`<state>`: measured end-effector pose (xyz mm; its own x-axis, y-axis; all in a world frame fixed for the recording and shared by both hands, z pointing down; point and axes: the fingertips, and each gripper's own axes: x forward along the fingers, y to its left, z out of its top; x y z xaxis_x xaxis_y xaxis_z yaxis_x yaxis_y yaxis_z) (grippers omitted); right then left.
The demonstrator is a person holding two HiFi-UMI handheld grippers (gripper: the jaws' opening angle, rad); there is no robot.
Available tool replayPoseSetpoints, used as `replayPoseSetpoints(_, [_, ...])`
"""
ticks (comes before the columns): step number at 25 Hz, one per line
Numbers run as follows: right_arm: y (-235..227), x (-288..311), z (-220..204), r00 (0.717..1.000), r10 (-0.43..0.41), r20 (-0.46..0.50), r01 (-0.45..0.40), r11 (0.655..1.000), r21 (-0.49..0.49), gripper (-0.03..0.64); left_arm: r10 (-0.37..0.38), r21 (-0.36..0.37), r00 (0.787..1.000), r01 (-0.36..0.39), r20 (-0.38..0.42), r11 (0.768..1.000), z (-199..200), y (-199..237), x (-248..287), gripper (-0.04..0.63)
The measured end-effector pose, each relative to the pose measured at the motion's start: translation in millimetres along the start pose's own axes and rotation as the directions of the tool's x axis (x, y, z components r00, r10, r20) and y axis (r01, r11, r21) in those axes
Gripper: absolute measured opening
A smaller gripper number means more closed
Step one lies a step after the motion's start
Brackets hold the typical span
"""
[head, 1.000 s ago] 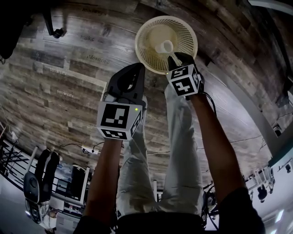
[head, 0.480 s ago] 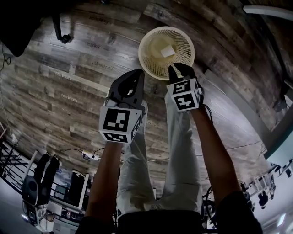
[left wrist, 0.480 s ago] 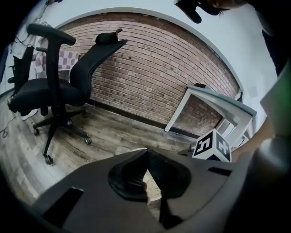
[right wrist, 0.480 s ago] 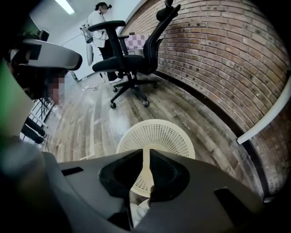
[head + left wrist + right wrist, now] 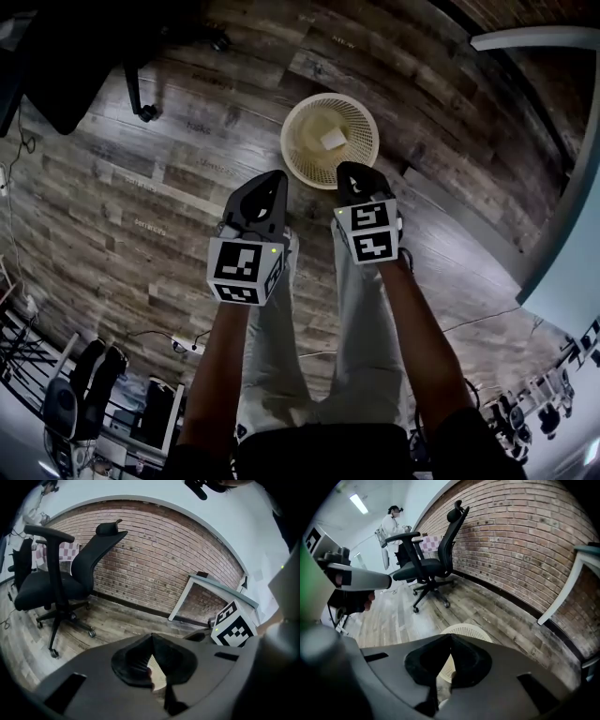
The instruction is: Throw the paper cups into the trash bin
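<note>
Both hand-held grippers are empty. On the left hand-held gripper [image 5: 277, 175] the two jaws meet at their tips, and through the small gap behind them only the mesh of the trash bin [image 5: 156, 673] shows. The right hand-held gripper [image 5: 349, 169] has just been closing its jaws; they now stand together with nothing between them. I judge that no grip is needed because its load is already given away. The two point slanting down, side by side and near each other, above the person's legs [image 5: 361, 328].

Under them spreads the wooden floor [image 5: 141, 216], which carries everything here. An office chair [image 5: 44, 587] stands well apart, ahead and to the left of the left hand-held gripper, and seems to play no part in the job.

The trash bin [image 5: 292, 141] stands upright on the floor, below and just ahead of both pairs of tips, a little closer to the right one. This place makes sense: a thing let go over its open top falls straight inside.

One paper cup [image 5: 333, 139] lies on its side at the bottom of the bin, below and ahead of the right hand-held gripper, touching neither gripper. For this cup the task seems done. I see no other cup on the floor; whether more wait elsewhere I cannot tell.
</note>
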<state>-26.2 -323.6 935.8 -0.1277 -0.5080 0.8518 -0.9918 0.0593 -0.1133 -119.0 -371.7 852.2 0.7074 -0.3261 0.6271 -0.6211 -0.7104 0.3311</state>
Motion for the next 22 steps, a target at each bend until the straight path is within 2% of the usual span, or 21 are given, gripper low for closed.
replayPoseSetpoints(8, [12.7, -77.2, 60.8, 0.992, 0.013, 0.123, -0.026, 0.995, 0.099, 0.006, -0.021, -0.020, 0.999, 0.021, 0.040, 1.000, 45.5, -29.9, -44.0, 0.003])
replayPoseSetpoints(16, [22.9, -162.6, 123.4, 0.973, 0.022, 0.228, -0.045, 0.994, 0.097, 0.005, -0.025, -0.024, 0.995, 0.027, 0.100, 0.999, 103.9, -53.9, -104.5, 0.003])
replayPoseSetpoints(22, [55.0, -213.6, 166.1, 0.954, 0.060, 0.295, -0.086, 0.993, 0.075, 0.005, -0.033, -0.019, 0.987, 0.036, 0.154, 0.999, 146.6, -65.0, -142.9, 0.003])
